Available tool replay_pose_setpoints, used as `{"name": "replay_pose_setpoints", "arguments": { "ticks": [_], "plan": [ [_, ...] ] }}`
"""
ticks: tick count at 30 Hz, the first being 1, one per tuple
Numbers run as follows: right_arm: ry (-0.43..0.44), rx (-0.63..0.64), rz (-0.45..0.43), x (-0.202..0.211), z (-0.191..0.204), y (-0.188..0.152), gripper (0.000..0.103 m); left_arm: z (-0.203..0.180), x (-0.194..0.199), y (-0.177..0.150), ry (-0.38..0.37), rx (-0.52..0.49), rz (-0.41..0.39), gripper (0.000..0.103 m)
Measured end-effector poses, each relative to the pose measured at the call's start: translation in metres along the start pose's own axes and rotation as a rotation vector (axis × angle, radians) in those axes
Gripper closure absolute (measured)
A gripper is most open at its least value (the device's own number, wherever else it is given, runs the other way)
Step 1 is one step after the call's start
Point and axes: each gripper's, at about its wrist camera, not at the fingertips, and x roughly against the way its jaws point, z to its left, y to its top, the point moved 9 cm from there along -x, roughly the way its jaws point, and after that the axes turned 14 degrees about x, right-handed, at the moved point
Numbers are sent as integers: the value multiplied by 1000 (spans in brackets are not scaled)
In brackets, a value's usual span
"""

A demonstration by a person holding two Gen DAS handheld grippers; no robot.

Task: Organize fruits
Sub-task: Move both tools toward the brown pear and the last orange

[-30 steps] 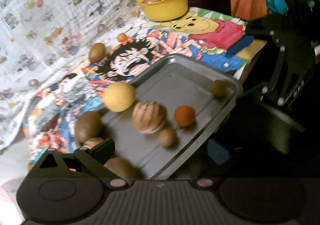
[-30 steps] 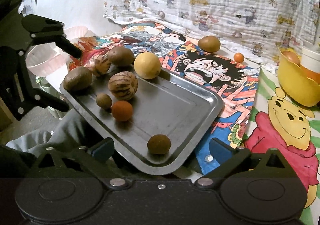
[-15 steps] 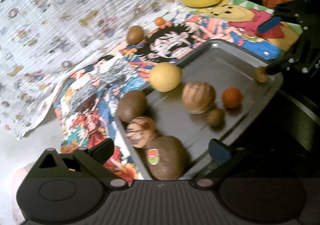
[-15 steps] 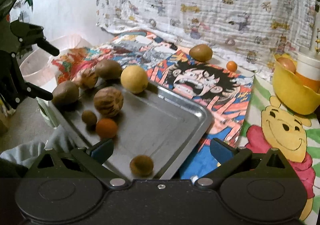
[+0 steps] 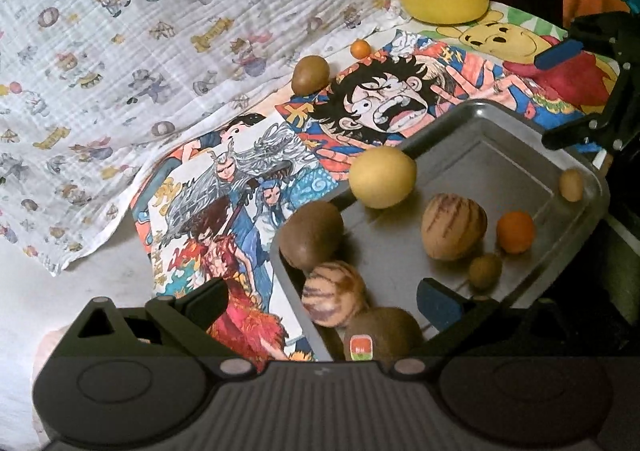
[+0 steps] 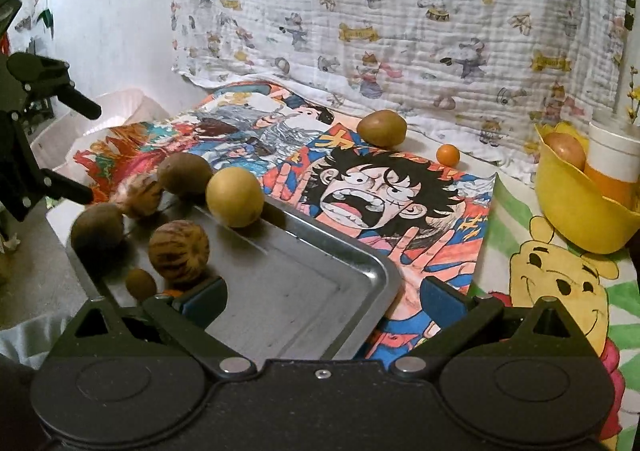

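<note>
The left gripper (image 5: 322, 297) stands wide apart over the near corner of the metal tray (image 5: 496, 155), its fingers straddling a striped fruit (image 5: 333, 294) and a brown kiwi with a sticker (image 5: 382, 333), gripping neither. The right gripper (image 6: 324, 297) is likewise spread wide and empty, its two blue-padded fingers either side of the tray's opposite corner. The tray lies on a cartoon-printed cloth (image 5: 372, 103) and carries most of the fruit: a yellow round fruit (image 5: 382, 177) against the far rim, another kiwi (image 5: 311, 235) at the left rim, a larger striped fruit (image 5: 454, 226) in the middle, a small orange fruit (image 5: 515, 231) just beside it, a little brown fruit (image 5: 485, 270) near the front and another (image 5: 571, 185) at the right rim. Off the tray, a kiwi (image 5: 310, 74) and a tiny orange fruit (image 5: 360, 49) sit on the cloth near the patterned hanging sheet (image 6: 400, 11). A yellow bowl (image 5: 444, 3) holds a reddish fruit and a white cup.
</note>
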Motion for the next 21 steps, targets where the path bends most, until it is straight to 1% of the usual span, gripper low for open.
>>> {"name": "replay_pose_setpoints", "arguments": {
  "ticks": [5,11,15,18,21],
  "plan": [
    [-50,8,50,-12,-12,-2,1,1,-12,17,-27,26,12,1],
    [-95,-38,129,-23,-35,-4,1,3,-29,40,-65,82,20,1],
    [-127,-117,150,-28,-54,-1,1,7,-39,55,-84,135,23,1],
    [-146,-171,145,-31,-67,4,1,12,-44,69,-95,186,17,1],
    [-176,-166,145,-34,-75,8,1,17,-47,82,-110,233,17,1]
  ]
}}
